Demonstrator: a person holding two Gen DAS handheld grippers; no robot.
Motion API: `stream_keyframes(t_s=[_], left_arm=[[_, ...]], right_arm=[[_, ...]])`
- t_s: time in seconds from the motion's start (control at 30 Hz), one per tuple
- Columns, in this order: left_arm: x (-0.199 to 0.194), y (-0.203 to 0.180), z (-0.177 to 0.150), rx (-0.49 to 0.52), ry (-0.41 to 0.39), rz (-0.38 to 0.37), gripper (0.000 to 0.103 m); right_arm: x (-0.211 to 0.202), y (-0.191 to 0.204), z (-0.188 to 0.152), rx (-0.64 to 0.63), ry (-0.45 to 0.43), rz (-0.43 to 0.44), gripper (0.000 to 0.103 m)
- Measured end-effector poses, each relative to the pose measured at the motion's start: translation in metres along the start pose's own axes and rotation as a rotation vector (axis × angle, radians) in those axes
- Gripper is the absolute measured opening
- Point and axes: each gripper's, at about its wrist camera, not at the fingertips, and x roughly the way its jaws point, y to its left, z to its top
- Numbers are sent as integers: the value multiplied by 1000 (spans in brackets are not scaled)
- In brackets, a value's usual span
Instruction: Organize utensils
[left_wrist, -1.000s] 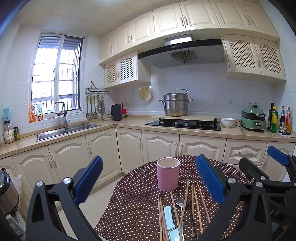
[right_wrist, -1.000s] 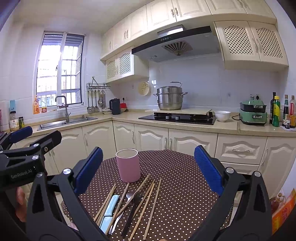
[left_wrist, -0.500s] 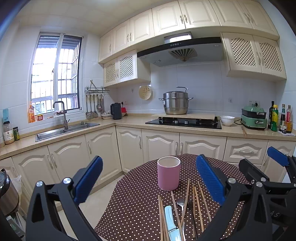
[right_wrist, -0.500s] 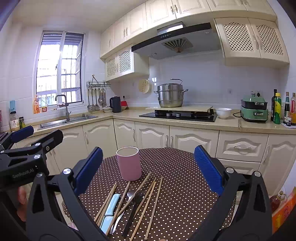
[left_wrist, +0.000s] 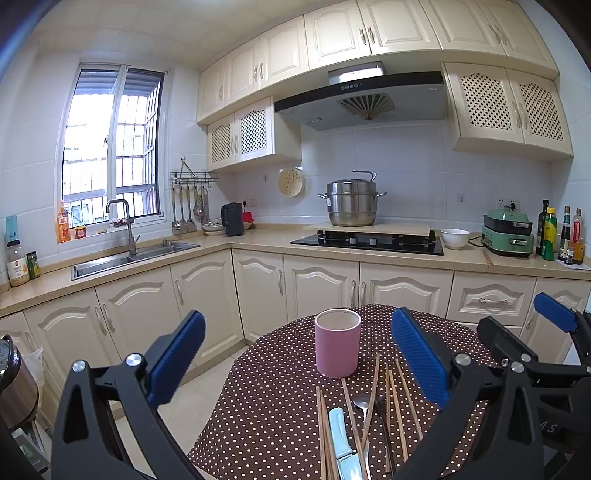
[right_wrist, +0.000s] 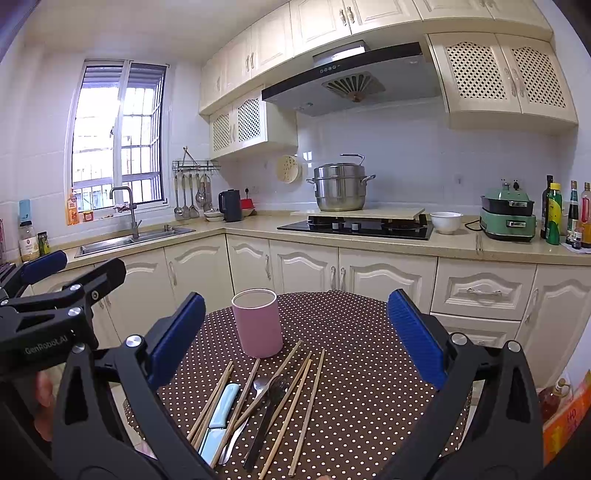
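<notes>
Cream kitchen cabinets back a round table (right_wrist: 369, 369) in brown polka-dot cloth, where a pink cup (right_wrist: 258, 323) stands upright at the far left, chopsticks (right_wrist: 308, 406), spoon (right_wrist: 258, 386) and pale blue knife (right_wrist: 221, 410) lie loose just near it, and left gripper (left_wrist: 297, 358) and right gripper (right_wrist: 295, 339) both hover spread wide, empty

Only text I can read is "GenRobot.AI" on the left gripper (right_wrist: 55, 295) body, left of the pink cup (right_wrist: 257, 322).
</notes>
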Motion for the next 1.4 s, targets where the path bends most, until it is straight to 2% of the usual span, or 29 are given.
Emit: stream_keyframes(t_s=[0.7, 0.87, 0.97, 1.07, 1.23, 1.4], left_arm=[[2, 4, -1, -4, 18, 3, 99], [7, 1, -2, -9, 50, -9, 99], [14, 2, -4, -23, 86, -32, 99], [26, 7, -6, -50, 157, -95, 99], [57, 14, -22, -82, 327, -165, 99], [90, 14, -51, -22, 500, -154, 99]], right_arm=[[1, 0, -2, -15, 11, 1, 97], [7, -4, -3, 10, 50, 18, 97], [14, -7, -5, 26, 95, 42, 97], [21, -9, -7, 32, 129, 55, 97], [42, -17, -18, 31, 238, 58, 97], [64, -21, -40, -16, 347, 24, 97]])
